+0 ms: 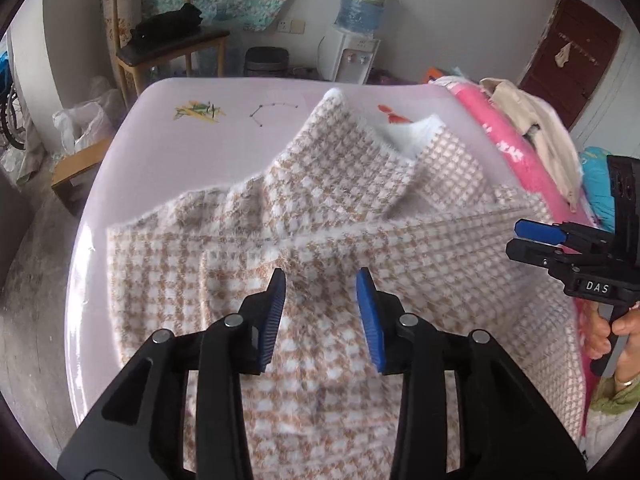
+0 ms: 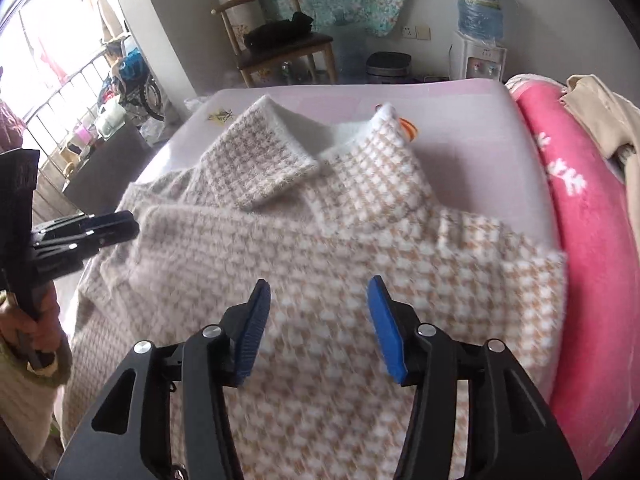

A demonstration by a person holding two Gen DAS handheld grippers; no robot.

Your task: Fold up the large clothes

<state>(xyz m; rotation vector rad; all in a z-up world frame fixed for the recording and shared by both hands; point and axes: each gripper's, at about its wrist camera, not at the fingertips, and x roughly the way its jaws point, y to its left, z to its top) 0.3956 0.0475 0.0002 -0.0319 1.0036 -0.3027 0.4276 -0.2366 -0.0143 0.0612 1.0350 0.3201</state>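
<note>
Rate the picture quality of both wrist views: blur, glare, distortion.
Left wrist view: strong fisheye bend with dark corners; the houndstooth garment is smeared by motion blur on its right side, and the pink table shows soft glare along its left edge. Right wrist view: same bend; the window is blown out, and the garment is blurred near the right gripper.

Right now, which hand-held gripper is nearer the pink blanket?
Right. The right hand-held gripper hovers over the houndstooth garment beside the pink blanket; the left hand-held gripper is farther away.
</note>
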